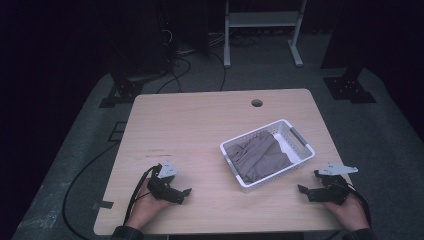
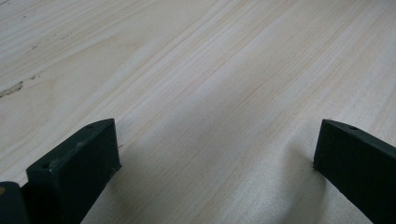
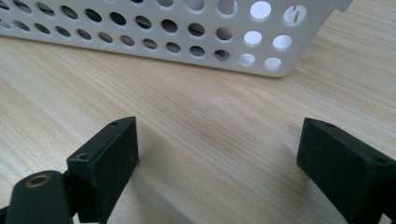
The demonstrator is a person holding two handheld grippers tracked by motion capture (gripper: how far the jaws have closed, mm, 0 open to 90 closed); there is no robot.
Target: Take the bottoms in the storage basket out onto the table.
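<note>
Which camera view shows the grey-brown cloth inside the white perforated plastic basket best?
The high view: the grey-brown cloth lies crumpled in the white perforated plastic basket, seen from above. The right gripper view gives the basket's wall, the left gripper view bare wooden table.

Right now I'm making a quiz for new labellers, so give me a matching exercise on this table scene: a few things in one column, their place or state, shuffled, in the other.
Things:
1. grey cloth
2. white basket
3. left gripper
4. round hole

Places or states:
A. in the tabletop near its far edge
B. open, at the near left of the table, nothing between its jaws
C. lying crumpled inside the basket
D. perforated walls, standing right of the table's middle

Pairs: 1-C, 2-D, 3-B, 4-A
</note>
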